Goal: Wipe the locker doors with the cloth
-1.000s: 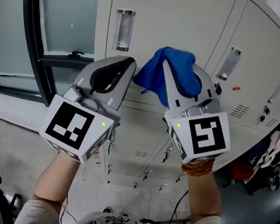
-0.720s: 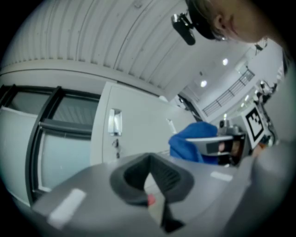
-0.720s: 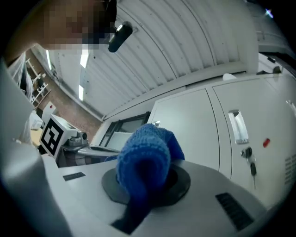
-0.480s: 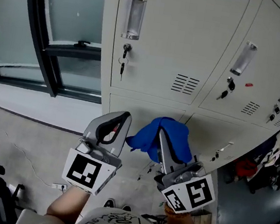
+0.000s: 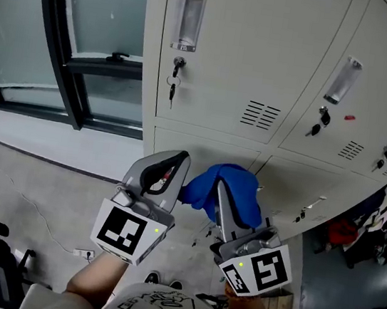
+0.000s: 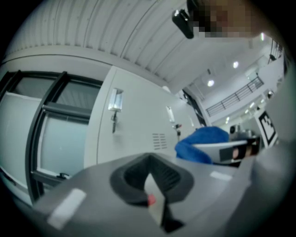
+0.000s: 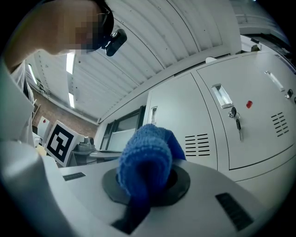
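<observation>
A blue cloth [image 5: 223,189] bunches out of my right gripper [image 5: 226,185], which is shut on it; in the right gripper view the blue cloth [image 7: 147,164] bulges up between the closed jaws. My left gripper [image 5: 176,160] hangs beside it, shut with nothing in it, its jaws meeting in the left gripper view [image 6: 155,194]. Both sit low in front of the beige locker doors [image 5: 249,50], level with the lower row of doors [image 5: 194,150] and apart from them. The cloth [image 6: 203,144] also shows to the right in the left gripper view.
A key hangs in the upper left door's lock [image 5: 178,65], under a clear handle [image 5: 187,18]. A dark-framed window [image 5: 75,32] stands to the left, with grey floor [image 5: 29,190] below. Clothes and bags [image 5: 386,215] crowd the right edge. Further locker doors [image 5: 360,103] run to the right.
Both grippers dropped from the upper doors to the lower row within the first half second, cloth still held. Since then they have barely shifted.
</observation>
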Motion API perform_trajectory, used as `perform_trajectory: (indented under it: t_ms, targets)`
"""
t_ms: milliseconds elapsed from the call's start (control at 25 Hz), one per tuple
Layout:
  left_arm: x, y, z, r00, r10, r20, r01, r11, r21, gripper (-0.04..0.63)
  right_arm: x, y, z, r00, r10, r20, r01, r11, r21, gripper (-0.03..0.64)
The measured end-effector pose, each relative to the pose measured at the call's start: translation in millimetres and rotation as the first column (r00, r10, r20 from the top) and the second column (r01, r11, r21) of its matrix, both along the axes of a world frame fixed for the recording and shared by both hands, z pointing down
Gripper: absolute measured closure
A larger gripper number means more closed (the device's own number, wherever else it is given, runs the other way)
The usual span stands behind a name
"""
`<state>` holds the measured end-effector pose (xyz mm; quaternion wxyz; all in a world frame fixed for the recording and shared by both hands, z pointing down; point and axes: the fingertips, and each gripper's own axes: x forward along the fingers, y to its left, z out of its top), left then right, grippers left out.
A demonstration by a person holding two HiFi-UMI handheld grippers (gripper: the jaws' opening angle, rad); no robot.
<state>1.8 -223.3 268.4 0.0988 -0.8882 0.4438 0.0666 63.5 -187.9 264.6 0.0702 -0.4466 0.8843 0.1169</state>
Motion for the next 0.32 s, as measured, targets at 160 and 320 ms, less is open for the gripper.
perform_trajectory:
  t_ms: [160, 320]
  targets:
    - [-1.9, 0.7, -0.2, 1.000, -0.001, 0.000, 0.001, 1.000, 0.000, 0.594, -2.1, 0.1, 1.5, 1.000, 0.003, -0.005, -0.003, 1.000, 0.001, 0.584]
    - [-6.7, -0.2, -1.0, 1.000, -0.007, -0.004, 0.007, 1.000, 0.002, 0.594, -8.0, -0.2, 2.7, 1.000, 0.001, -0.014, 0.000, 1.000, 0.004, 0.584]
